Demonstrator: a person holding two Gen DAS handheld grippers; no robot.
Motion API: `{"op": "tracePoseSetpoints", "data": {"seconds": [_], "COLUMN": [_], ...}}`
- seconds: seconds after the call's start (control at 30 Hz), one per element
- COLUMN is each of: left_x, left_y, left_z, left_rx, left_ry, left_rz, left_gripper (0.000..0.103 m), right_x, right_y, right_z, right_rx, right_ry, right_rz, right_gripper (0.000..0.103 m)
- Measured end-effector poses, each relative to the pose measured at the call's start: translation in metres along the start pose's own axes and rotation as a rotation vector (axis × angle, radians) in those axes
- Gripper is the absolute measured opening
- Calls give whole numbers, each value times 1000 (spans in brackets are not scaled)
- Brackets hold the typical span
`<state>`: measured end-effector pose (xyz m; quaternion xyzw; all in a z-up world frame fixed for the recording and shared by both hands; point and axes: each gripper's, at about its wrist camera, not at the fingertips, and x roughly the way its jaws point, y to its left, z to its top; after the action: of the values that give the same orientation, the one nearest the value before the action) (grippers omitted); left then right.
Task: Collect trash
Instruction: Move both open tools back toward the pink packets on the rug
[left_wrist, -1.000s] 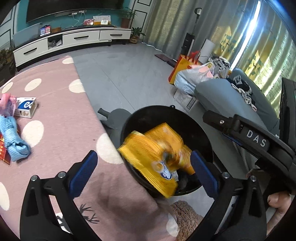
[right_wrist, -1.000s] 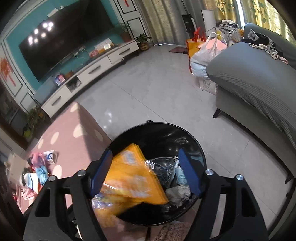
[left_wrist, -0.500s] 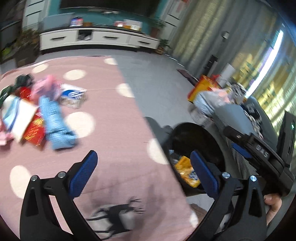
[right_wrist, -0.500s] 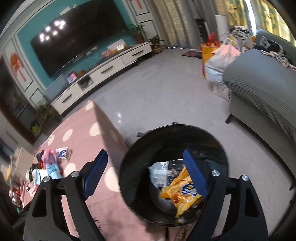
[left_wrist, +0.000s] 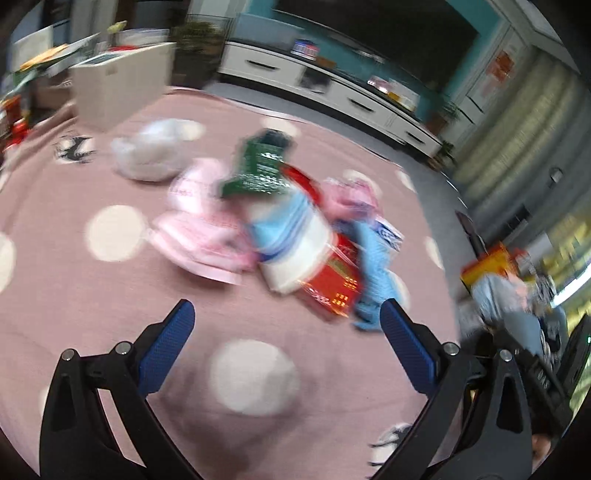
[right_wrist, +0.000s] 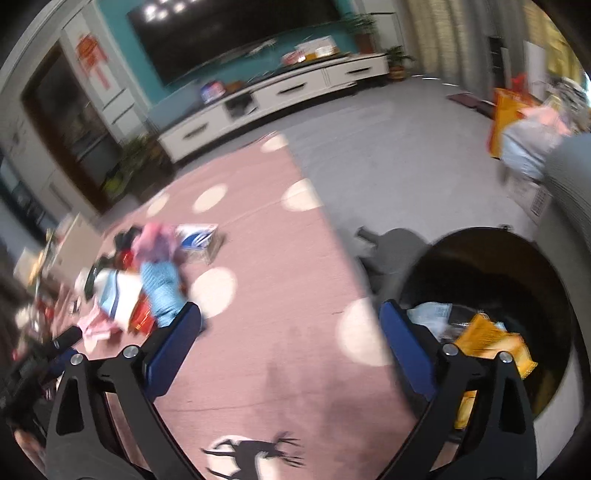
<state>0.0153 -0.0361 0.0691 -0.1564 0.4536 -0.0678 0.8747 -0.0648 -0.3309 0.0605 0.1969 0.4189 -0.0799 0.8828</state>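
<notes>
pink rug (left_wrist: 110, 295) bears blurred litter (left_wrist: 295, 229); right tool (right_wrist: 291, 325) opening, empty.

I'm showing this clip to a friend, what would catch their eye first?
Probably the bright heap of litter in the middle of the pink dotted rug, straight ahead of the empty left claw. In the right wrist view, the black bin sits at the rug's right edge with an orange wrapper inside.

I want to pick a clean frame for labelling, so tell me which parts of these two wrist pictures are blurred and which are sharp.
Left wrist view: the trash pile on the pink rug is smeared by motion blur; only the left gripper is crisp. Right wrist view: also blurred, a bit less; the black bin and yellow packet stay recognisable, and the right gripper is sharp.
</notes>
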Motion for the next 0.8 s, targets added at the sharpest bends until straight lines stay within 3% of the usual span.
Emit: {"op": "tracePoseSetpoints", "data": {"seconds": [0.2,0.4,0.63,0.77,0.8], "left_x": [18,49,84,95,97], "left_y": [54,63,68,71,71], "left_z": [23,46,59,59,58], "left_rx": [-78,-55,-36,-57,-53], "left_ry": [37,78,128,142,138], "left_rz": [26,-1,-14,-65,-67], "left_gripper": [100,100,99,84,76], "right_x": [47,82,118,128,129], "right_y": [70,111,124,124,123], "right_z": [-3,8,16,14,13], "right_rx": [-161,-215,-217,-223,-216], "right_ry": [81,108,167,191,194], "right_rz": [39,58,49,50,65], "right_gripper": [96,94,66,47,46]}}
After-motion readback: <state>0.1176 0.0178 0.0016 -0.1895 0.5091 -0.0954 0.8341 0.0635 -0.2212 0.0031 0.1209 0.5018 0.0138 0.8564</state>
